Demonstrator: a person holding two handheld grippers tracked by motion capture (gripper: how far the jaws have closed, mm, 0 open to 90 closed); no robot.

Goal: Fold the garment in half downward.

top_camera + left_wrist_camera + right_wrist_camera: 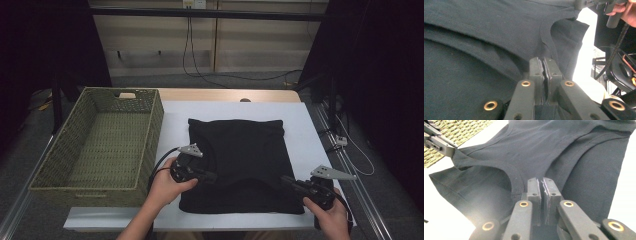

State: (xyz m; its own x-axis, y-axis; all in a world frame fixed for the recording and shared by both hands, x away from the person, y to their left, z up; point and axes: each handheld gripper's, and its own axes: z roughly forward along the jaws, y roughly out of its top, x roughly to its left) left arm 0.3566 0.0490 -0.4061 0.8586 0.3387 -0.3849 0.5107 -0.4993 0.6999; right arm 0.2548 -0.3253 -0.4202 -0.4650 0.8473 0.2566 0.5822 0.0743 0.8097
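Mid-fold: black shirt (235, 160) flat on white worktop (310, 135), each hand-held gripper, left (212, 176) and right (286, 180), clamped on apparently its shoulder fabric. Next, probably lifting both together, evenly, toward far hem.

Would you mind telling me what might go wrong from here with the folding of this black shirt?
Both tongs, left and right, pinch only thin edges of the black shirt, so the cloth may slip out. Uneven lifting could spoil the fold. The left tongs are near the basket and might bump it.
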